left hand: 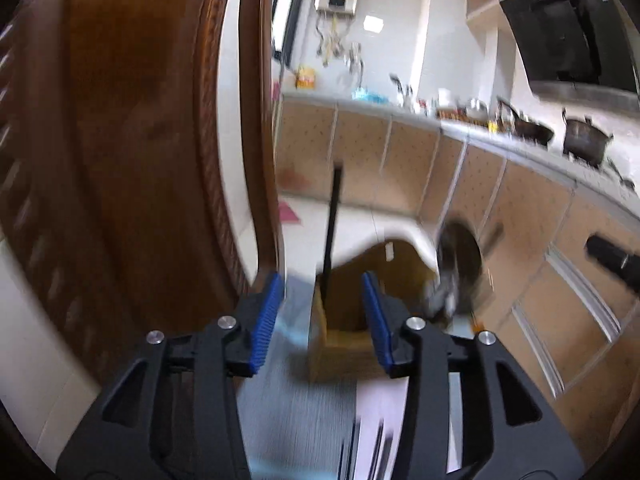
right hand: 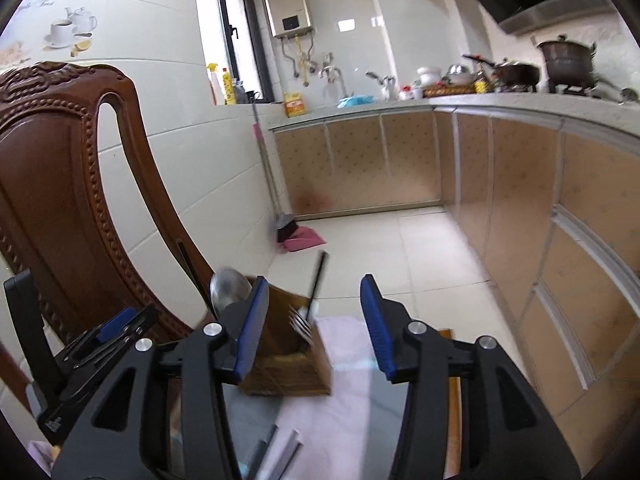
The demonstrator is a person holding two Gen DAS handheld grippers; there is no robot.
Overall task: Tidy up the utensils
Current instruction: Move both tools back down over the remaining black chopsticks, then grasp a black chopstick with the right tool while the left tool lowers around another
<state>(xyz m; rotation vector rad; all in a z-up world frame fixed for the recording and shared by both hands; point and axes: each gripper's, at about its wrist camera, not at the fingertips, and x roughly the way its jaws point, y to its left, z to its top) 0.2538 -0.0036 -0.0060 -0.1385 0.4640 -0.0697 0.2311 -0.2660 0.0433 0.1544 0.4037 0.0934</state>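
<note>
A wooden utensil holder (right hand: 286, 360) stands on a pale cloth (right hand: 348, 344) on the table. In it are a metal spoon (right hand: 228, 290), a fork (right hand: 300, 322) and a black stick-like utensil (right hand: 316, 280). My right gripper (right hand: 312, 324) is open and empty, just behind the holder. My left gripper (left hand: 324, 320) is open and empty, with the holder (left hand: 340, 344) and a black stick (left hand: 332, 224) between its fingers' line of sight. The left gripper also shows at the left of the right wrist view (right hand: 116, 328). Several loose utensils (right hand: 280, 452) lie on the cloth near me.
A carved wooden chair back (right hand: 60, 184) stands close on the left and fills the left of the left wrist view (left hand: 120, 140). Kitchen cabinets (right hand: 520, 200) with a cluttered counter run along the right. A broom and pink dustpan (right hand: 296, 236) lean at the far wall.
</note>
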